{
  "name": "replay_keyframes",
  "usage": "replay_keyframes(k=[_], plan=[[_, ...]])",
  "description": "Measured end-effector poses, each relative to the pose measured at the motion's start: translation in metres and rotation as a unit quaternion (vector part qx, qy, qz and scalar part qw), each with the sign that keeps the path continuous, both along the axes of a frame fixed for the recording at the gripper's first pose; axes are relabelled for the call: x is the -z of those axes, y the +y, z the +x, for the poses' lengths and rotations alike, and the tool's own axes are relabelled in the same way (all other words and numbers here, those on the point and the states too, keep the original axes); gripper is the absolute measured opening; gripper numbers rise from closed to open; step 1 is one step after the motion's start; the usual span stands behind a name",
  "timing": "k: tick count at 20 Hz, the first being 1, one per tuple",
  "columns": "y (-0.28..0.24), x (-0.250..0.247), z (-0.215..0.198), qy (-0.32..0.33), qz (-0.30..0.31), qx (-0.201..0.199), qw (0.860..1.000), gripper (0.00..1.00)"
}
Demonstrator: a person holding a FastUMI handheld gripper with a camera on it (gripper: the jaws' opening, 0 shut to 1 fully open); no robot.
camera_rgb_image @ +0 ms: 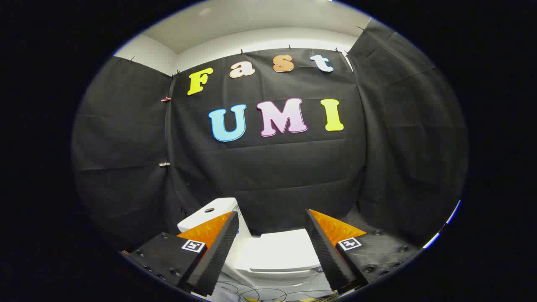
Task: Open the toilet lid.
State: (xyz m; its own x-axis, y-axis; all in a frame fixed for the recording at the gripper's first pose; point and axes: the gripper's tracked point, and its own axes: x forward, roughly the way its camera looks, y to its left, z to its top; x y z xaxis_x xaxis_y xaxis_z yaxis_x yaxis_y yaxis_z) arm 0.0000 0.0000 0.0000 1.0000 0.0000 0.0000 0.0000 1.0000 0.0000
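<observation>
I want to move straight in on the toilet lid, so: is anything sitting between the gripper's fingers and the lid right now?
Nothing visible does. The gripper is open, its fingers apart, and the closed toilet lid lies in the gap beyond them with no object in front of it. The tank stands behind the lid, and thin cables lie on the floor below its front edge.

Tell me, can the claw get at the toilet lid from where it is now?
Probably yes. The claw is open, and the closed toilet lid lies beyond its fingers with nothing between; the tank sits behind the left finger.
</observation>
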Motion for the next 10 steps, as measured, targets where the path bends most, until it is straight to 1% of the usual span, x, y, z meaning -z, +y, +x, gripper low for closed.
replay_keyframes(k=[10], plan=[[-0.0090,0.0040,-0.0025,0.007,0.000,0.014,1.000,0.99]])
